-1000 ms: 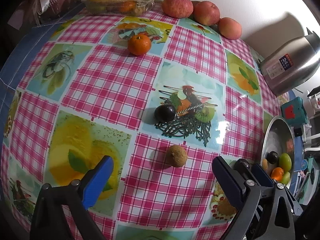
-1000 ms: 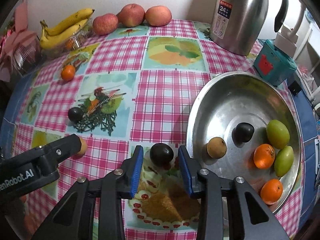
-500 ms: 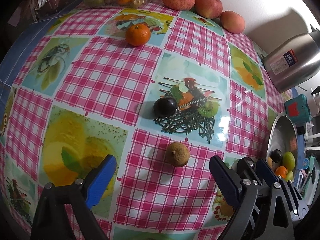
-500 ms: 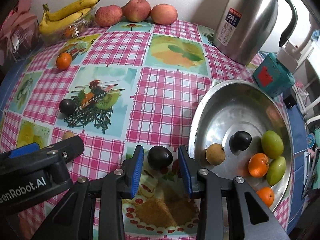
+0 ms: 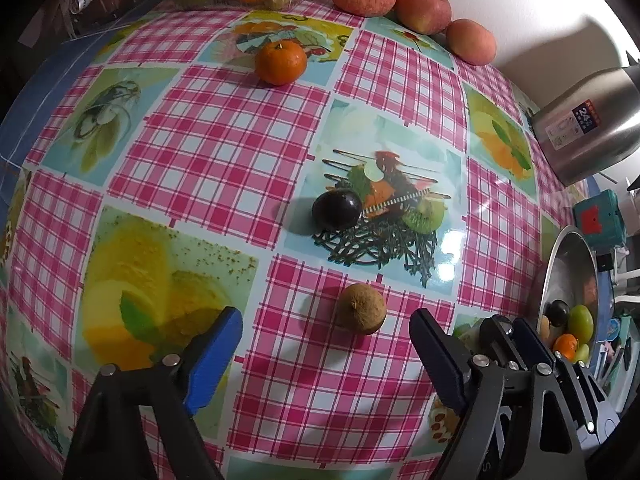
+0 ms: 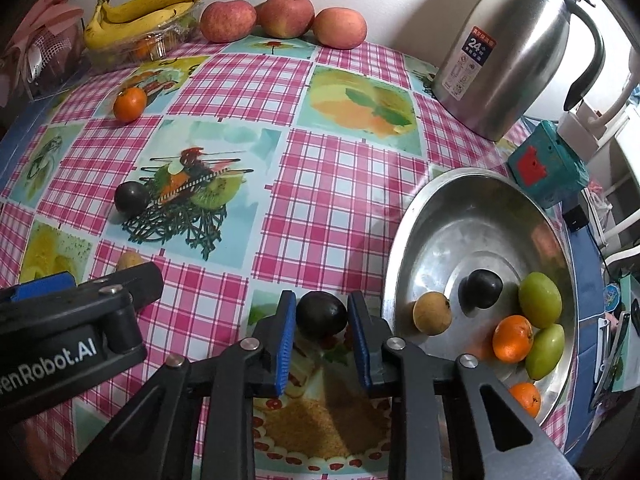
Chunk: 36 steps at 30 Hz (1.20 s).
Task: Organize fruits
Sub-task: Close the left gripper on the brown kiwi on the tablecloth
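Note:
My right gripper (image 6: 322, 320) is shut on a dark plum (image 6: 321, 315) and holds it above the tablecloth, just left of the steel bowl (image 6: 404, 248). The bowl holds a brown fruit (image 6: 432, 313), a dark plum (image 6: 482, 287), green fruits (image 6: 540, 294) and oranges (image 6: 513, 338). My left gripper (image 5: 324, 328) is open above the table, with a brown round fruit (image 5: 362, 314) just ahead between its fingers. Further ahead lie another dark plum (image 5: 336, 210) and an orange (image 5: 281, 62).
Three apples (image 6: 282, 16) line the back edge. Bananas (image 6: 148, 8) rest on a clear box of fruit at the back left. A steel thermos jug (image 6: 516, 48) and a teal box (image 6: 548, 168) stand at the right, behind the bowl.
The right gripper has risen with the plum in it, so the table looks farther away. The left gripper has moved forward toward the brown fruit and stays open.

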Available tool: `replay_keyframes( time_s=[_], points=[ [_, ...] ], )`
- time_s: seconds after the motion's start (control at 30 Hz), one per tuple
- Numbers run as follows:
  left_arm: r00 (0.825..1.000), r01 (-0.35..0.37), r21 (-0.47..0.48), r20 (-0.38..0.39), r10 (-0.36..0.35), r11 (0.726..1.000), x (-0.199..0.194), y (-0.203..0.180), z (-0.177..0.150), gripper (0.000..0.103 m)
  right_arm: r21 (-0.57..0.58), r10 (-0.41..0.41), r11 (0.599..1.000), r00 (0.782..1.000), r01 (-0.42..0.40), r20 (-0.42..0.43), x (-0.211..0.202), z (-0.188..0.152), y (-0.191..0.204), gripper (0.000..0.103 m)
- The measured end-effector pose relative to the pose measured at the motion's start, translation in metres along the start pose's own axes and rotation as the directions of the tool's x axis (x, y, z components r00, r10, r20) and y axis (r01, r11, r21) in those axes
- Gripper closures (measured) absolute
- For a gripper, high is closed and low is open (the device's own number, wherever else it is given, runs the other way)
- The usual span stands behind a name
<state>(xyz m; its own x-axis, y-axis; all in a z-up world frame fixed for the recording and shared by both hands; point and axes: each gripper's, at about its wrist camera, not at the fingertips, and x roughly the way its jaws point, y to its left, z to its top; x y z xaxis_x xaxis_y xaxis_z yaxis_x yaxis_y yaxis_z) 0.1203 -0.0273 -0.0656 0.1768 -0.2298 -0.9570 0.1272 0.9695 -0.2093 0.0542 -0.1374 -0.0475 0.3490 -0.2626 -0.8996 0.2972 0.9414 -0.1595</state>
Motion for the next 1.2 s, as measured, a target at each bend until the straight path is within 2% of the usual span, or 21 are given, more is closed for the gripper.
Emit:
replay_keyframes(
  time_s=[0.5,0.7,0.77,0.83,0.93,1.07,1.2],
  points=[
    [1.0,0.018,-0.012,0.014,-0.018,1.0,-0.002,-0.002,0.001,0.029,0.027,0.037,0.999,0.999,-0.037,-0.001,-0.001,0.0,-0.008,0.077],
    [0.999,0.032,-0.003,0.017,-0.032,0.999,-0.002,-0.006,0.001,0.042,0.088,0.104,0.991,0.995,-0.104,0.001,-0.005,0.001,-0.019,0.077],
    [0.999,0.04,-0.001,0.016,-0.04,0.999,-0.002,-0.007,0.001,0.051,0.101,0.123,0.987,0.992,-0.123,0.009,-0.008,0.002,-0.022,0.077],
    [0.999,0.047,0.001,0.015,-0.047,0.999,-0.002,-0.007,0.001,0.055,0.112,0.131,0.985,0.991,-0.132,0.014,-0.01,0.002,-0.024,0.077],
    [0.998,0.059,0.004,0.011,-0.059,0.998,-0.001,-0.008,0.0,0.067,0.12,0.137,0.983,0.99,-0.138,0.015,-0.012,0.002,-0.026,0.077],
    [0.997,0.073,0.006,0.011,-0.073,0.997,-0.001,-0.009,0.0,0.075,0.126,0.143,0.982,0.99,-0.144,0.017,-0.012,0.002,-0.028,0.077],
    [0.997,0.074,0.017,0.011,-0.074,0.997,-0.002,-0.011,0.0,0.076,0.133,0.15,0.98,0.988,-0.151,0.022,-0.014,0.001,-0.029,0.077]
  ],
)
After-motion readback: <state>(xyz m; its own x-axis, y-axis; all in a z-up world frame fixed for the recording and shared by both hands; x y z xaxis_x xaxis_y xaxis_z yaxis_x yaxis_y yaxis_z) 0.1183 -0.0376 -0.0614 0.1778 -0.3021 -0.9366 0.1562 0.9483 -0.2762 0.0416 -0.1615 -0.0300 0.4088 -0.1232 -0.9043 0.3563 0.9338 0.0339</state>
